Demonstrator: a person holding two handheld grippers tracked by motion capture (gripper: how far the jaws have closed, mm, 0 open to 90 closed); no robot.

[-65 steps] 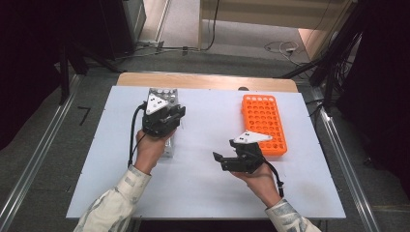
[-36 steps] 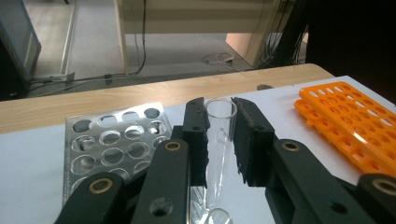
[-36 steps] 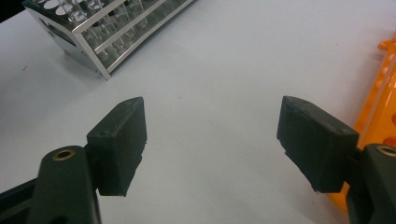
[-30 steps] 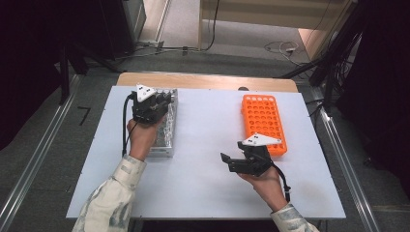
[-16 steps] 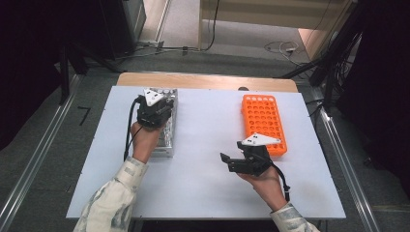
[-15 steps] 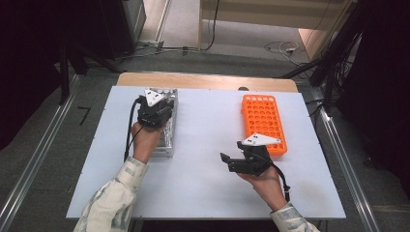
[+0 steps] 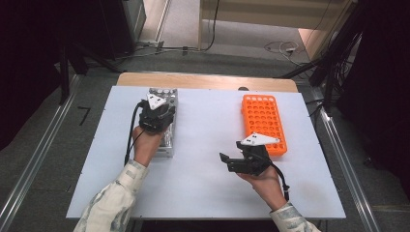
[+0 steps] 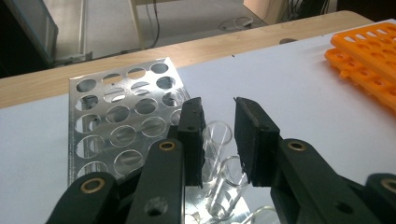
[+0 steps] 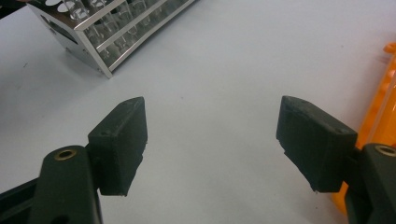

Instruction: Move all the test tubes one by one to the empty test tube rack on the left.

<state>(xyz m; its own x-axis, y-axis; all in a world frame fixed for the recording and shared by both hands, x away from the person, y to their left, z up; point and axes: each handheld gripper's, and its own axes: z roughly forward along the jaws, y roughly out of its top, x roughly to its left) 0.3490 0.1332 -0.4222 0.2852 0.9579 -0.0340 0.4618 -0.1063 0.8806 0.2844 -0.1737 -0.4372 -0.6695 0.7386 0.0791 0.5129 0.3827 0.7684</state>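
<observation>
Claw [image 8: 218, 135] astride glass tube [image 8: 217, 142] in metal rack [image 8: 100, 126]

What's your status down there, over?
Left gripper over metal rack, jaws just opening, narrow, around a glass tube. Right gripper open, idle over table, near orange rack. Nothing in the way.

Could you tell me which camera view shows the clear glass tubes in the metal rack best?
The left gripper view: the glass tubes stand close up between its jaws. The right gripper view shows them side-on through the metal rack; in the high view they are too small to tell.
</observation>
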